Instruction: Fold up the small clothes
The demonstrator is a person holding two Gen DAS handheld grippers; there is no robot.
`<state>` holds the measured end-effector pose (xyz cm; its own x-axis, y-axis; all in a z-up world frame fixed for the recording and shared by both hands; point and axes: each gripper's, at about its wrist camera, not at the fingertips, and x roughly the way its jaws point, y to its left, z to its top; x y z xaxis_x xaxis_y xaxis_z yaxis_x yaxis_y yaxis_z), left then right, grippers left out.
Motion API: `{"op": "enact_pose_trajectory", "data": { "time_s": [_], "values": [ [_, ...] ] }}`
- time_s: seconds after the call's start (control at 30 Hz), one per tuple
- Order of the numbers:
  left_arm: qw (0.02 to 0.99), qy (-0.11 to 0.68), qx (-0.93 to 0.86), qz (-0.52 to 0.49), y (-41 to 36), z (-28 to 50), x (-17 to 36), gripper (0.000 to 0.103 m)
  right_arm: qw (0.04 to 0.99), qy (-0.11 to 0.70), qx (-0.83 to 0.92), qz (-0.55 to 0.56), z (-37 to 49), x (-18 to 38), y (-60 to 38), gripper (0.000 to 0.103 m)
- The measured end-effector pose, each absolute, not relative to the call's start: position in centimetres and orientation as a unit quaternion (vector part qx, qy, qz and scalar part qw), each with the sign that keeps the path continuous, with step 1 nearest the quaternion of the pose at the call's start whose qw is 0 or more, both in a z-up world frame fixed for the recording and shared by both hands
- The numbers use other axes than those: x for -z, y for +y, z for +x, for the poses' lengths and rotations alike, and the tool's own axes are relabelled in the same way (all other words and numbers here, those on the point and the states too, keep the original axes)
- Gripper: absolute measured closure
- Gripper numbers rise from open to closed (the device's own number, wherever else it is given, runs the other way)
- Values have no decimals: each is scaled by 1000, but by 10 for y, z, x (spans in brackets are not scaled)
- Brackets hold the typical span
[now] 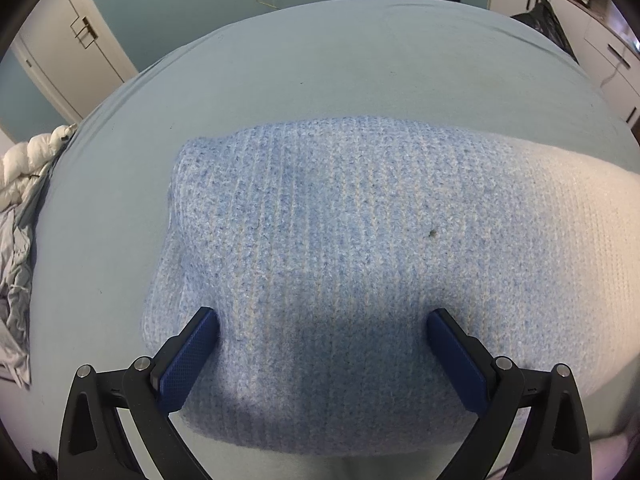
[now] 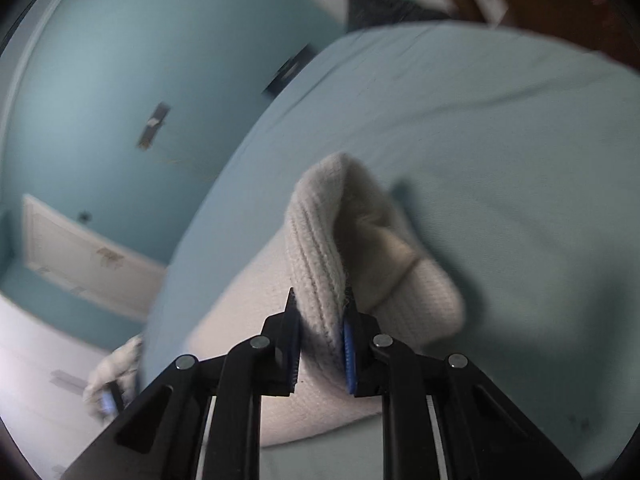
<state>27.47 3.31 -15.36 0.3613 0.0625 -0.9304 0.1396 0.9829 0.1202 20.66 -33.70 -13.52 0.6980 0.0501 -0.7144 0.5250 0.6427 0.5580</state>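
1. The right gripper (image 2: 320,312) is clamped on a raised ribbed cream edge of the knitted garment (image 2: 332,240).
2. The left gripper (image 1: 322,320) hovers with jaws spread wide over the garment's blue part (image 1: 320,220); contact is hard to judge.
3. The garment lies on the pale blue bed sheet (image 1: 320,60).
4. Beyond, the view blurs: seemingly a white door (image 2: 80,248).

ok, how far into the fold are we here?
Early. Done: the knit sweater lies flat on the bed, blue end spread smooth. In hand: the right tool is shut on the sweater's cream ribbed edge, lifted off the bed. The left tool is open above the blue part, gripping nothing. Left: carry the edge over; no finished fold visible.
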Motion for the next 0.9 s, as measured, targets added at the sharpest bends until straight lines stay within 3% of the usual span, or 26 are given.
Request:
{"op": "enact_pose_trajectory", "data": {
  "time_s": [0.13, 0.3, 0.37, 0.4, 0.63, 0.73, 0.83, 0.9],
  "values": [
    [822, 562, 33, 82, 37, 275, 154, 0, 793, 396, 170, 430, 215, 182, -351, 89],
    [829, 553, 37, 80, 36, 278, 154, 0, 775, 370, 167, 484, 202, 152, -360, 84],
    [832, 548, 35, 79, 36, 276, 156, 0, 808, 306, 234, 446, 181, 112, -358, 81],
    [833, 546, 33, 79, 35, 275, 156, 0, 819, 294, 246, 426, 181, 100, -354, 71],
    [834, 545, 31, 78, 38, 268, 154, 0, 854, 417, 212, 228, 222, 71, -303, 65],
    [836, 542, 30, 81, 39, 267, 154, 0, 848, 465, 188, 172, 236, 93, -288, 33],
    [836, 542, 31, 85, 38, 263, 153, 0, 841, 495, 189, 114, 235, 131, -283, 29],
    [839, 536, 27, 93, 38, 262, 145, 0, 865, 467, 180, 49, 218, 143, -275, 20]
  ]
}}
